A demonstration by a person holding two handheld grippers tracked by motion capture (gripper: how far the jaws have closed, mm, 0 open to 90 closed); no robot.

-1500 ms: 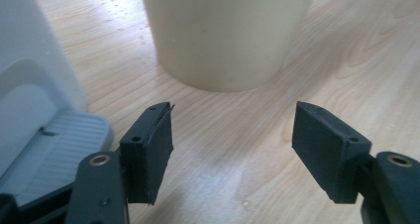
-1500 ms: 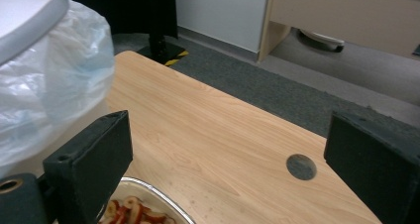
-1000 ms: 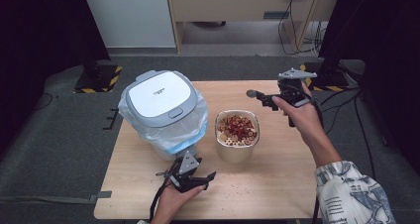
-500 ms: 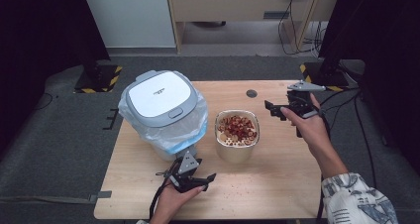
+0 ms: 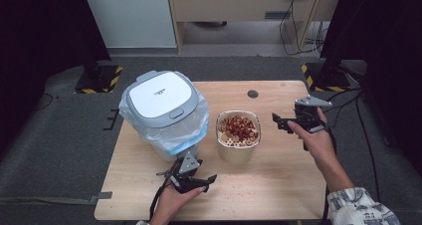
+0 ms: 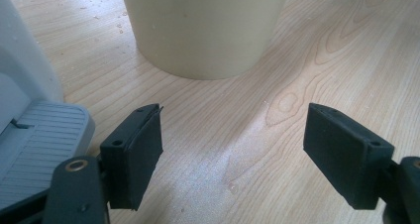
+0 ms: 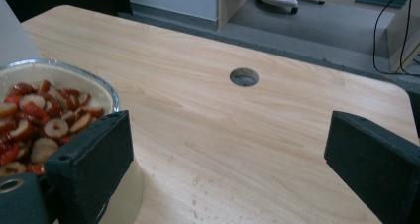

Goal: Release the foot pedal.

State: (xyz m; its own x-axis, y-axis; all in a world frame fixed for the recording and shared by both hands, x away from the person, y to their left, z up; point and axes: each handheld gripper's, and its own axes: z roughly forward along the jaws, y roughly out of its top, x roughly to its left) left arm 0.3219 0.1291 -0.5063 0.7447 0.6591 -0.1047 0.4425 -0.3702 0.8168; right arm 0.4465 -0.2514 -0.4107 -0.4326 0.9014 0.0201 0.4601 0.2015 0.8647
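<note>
Bowl [image 5: 238, 129] could tip and spill its slices if our wide-open right gripper [image 5: 284, 123] clips its rim.

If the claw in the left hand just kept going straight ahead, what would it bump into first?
Most likely the cream tub of sliced red fruit. The left claw is open over bare table, and the tub's wall stands right ahead of it.
</note>
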